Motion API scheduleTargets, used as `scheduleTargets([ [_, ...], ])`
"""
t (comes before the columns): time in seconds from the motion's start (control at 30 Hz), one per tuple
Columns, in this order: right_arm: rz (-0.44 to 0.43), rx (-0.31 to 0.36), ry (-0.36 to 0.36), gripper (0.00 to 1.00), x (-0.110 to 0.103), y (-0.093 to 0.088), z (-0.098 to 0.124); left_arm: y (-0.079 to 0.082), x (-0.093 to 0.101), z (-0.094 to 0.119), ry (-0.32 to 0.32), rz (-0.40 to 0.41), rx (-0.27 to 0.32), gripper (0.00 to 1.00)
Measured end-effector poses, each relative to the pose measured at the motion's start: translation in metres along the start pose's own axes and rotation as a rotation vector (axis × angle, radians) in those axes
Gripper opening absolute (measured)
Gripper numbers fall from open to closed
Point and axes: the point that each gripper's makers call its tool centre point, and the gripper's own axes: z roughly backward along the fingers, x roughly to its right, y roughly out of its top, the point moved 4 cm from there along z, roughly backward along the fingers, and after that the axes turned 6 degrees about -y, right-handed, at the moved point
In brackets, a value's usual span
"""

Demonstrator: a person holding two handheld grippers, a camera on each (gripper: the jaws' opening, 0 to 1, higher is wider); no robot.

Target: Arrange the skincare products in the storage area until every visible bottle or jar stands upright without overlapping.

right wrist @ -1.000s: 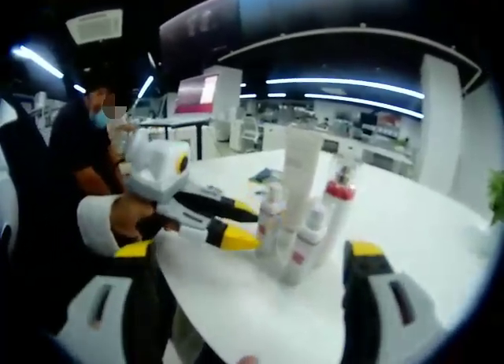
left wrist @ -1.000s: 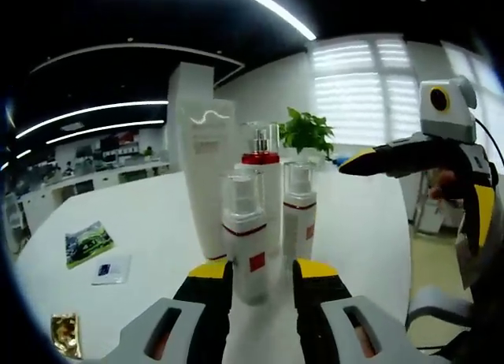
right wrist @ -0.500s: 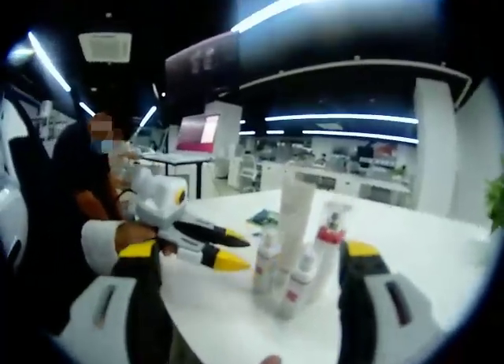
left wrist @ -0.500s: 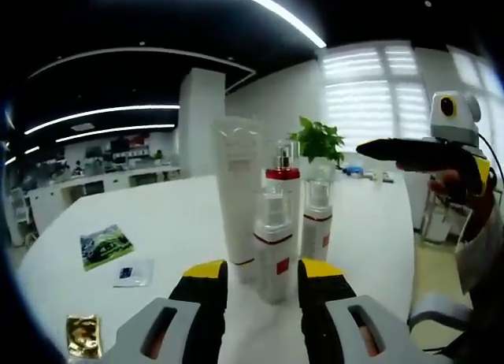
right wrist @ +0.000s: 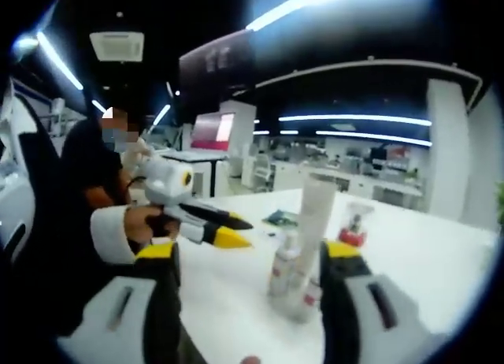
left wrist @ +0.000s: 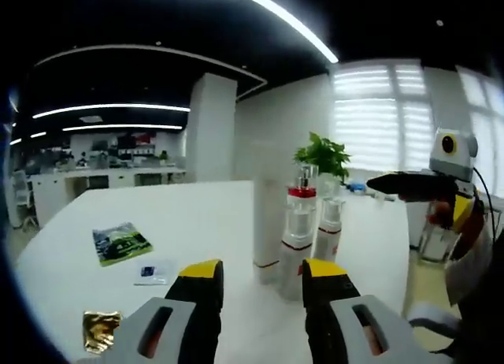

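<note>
white tabletop (left wrist: 197, 222) carries the skincare bottles (left wrist: 298, 230) upright in a tight cluster just ahead of the left gripper (left wrist: 256, 271), jaws apart and empty like the right gripper (right wrist: 246, 255), so i judge any last check should nudge nothing over.

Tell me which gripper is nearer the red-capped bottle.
Left. The left gripper sits just before the red-capped bottle, jaws apart; the right gripper hovers off to its side.

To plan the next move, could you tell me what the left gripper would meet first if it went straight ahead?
Probably the small clear bottle with a red band, standing just beyond the open left gripper, slightly toward its right jaw; depth is uncertain.
</note>
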Motion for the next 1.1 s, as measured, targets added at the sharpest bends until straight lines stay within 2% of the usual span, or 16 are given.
scheduleTargets([
  [0.27,0.002,-0.01,0.036,0.66,-0.013,0.0,-0.005,-0.002,-0.024,0.031,0.066,0.001,-0.002,0.41],
  [0.47,-0.009,-0.034,0.011,0.61,-0.016,-0.006,-0.006,-0.012,-0.037,0.049,0.1,0.016,-0.014,0.41],
  [0.73,0.014,-0.09,0.004,0.61,-0.037,-0.009,-0.022,-0.026,-0.049,0.069,0.128,0.018,-0.031,0.42],
  [0.9,0.035,-0.142,-0.019,0.54,-0.046,-0.015,-0.041,-0.026,-0.06,0.074,0.153,0.002,-0.027,0.42],
  [1.1,0.048,-0.138,-0.005,0.52,-0.061,-0.012,-0.073,-0.034,-0.083,0.076,0.176,0.02,-0.041,0.41],
])
